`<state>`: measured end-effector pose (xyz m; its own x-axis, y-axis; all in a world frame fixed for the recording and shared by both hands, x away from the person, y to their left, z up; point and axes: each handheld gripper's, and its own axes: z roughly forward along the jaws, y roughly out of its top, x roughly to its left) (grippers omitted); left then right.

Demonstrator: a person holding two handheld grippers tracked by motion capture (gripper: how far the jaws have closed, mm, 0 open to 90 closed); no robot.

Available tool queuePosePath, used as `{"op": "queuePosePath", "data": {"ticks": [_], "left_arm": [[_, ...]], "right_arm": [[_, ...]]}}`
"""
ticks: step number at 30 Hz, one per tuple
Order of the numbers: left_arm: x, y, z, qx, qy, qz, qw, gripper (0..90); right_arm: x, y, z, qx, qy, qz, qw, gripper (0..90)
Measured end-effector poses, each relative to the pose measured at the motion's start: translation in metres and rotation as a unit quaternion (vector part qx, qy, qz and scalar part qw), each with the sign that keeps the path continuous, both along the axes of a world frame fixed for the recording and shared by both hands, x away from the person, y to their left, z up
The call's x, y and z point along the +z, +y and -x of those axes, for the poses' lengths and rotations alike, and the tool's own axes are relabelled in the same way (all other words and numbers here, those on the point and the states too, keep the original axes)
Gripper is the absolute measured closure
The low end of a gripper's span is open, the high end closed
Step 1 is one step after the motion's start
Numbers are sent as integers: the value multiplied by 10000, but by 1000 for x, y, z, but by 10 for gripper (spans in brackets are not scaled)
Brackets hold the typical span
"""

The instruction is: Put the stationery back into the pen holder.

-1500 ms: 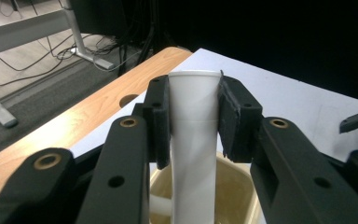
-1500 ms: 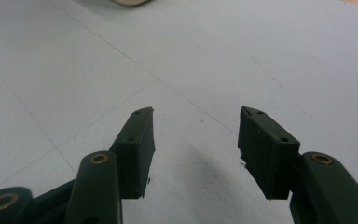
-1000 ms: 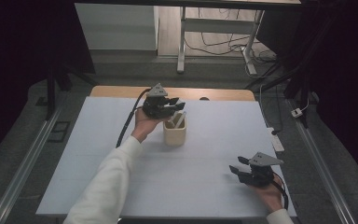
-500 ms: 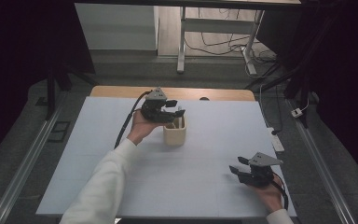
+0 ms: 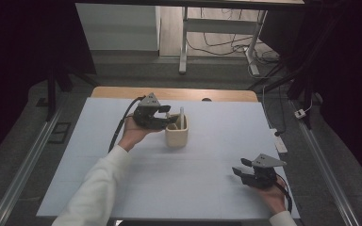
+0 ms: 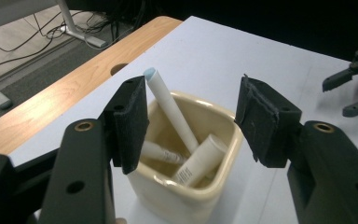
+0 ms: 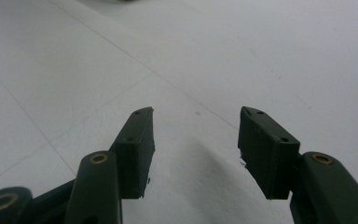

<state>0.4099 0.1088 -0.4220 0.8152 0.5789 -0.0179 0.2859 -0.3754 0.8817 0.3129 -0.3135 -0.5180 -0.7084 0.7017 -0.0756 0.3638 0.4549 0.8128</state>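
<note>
A cream square cup (image 5: 176, 136) stands on the white table top, left of the middle. In it lean a long white pen (image 5: 181, 117) and a short white tube. My left gripper (image 5: 168, 120) hovers at the cup's left rim and points right at it. In the left gripper view its jaws have just been opening and stand apart over the cup (image 6: 186, 196), pressing on nothing. The pen (image 6: 168, 105) leans near the left pad, beside the tube (image 6: 200, 158). My right gripper (image 5: 239, 173) rests open near the front right, with bare table between its jaws (image 7: 196, 149).
The white sheet (image 5: 193, 193) covers most of the table, and a wooden strip (image 5: 122, 92) with a round cable hole shows along the far edge. Metal rails run down both sides. The other gripper (image 6: 354, 88) is visible far off at the right in the left gripper view.
My left gripper has drawn back to the left from above the cup and its jaws have opened. The white pen now stands free in the cup. The right hand has kept still.
</note>
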Motion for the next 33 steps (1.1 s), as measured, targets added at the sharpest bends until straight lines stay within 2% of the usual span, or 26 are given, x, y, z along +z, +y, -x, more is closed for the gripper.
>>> {"op": "queuePosePath", "data": {"ticks": [4,14,17,19,22,33], "left_arm": [[-2,6,8,-9,20,11,10000,434],[-9,21,33,24,27,-233,9997,422],[-12,27,40,59,30,-245,9997,421],[-13,30,45,111,19,-293,9995,411],[-17,37,54,240,26,-272,9993,397],[-40,73,97,698,238,-229,9970,363]], "right_arm": [[0,-2,-1,-17,-10,0,10000,454],[1,-4,-2,24,-70,-95,9999,453],[1,-4,-1,48,-47,-106,9999,452],[2,-5,0,69,-51,-56,9999,450],[4,-7,4,113,-100,-123,9998,445],[9,-7,7,279,-215,-196,9992,404]]}}
